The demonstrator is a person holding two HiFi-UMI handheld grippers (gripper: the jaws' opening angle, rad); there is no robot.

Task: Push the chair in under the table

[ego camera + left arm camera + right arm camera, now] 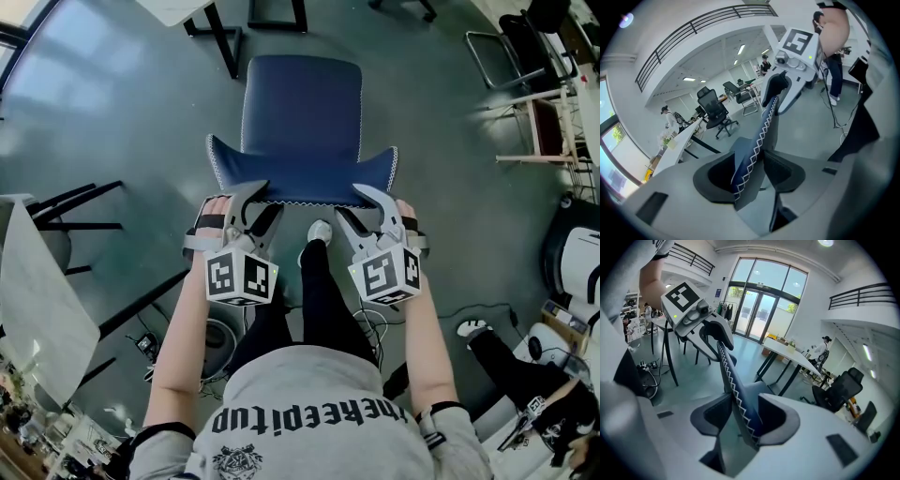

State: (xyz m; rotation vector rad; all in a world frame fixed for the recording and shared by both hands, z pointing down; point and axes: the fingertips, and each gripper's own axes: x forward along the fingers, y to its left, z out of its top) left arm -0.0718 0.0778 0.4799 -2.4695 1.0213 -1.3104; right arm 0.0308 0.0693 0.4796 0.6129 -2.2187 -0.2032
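Left gripper (pixel 262 199), right gripper (pixel 362 199), fingers spread astride top edge of chair (pixel 300 103), backrest crosswise, seat facing away from person.

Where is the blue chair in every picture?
Head view: the blue padded chair is at top centre.
Left gripper view: its backrest runs up the middle, between the jaws.
Right gripper view: its backrest again, mid-picture, between the jaws.
Shared landmark: the white zigzag stitching along the backrest.

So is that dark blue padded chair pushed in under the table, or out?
Out. The dark blue padded chair stands on open floor, its whole seat uncovered, short of the white table ahead.
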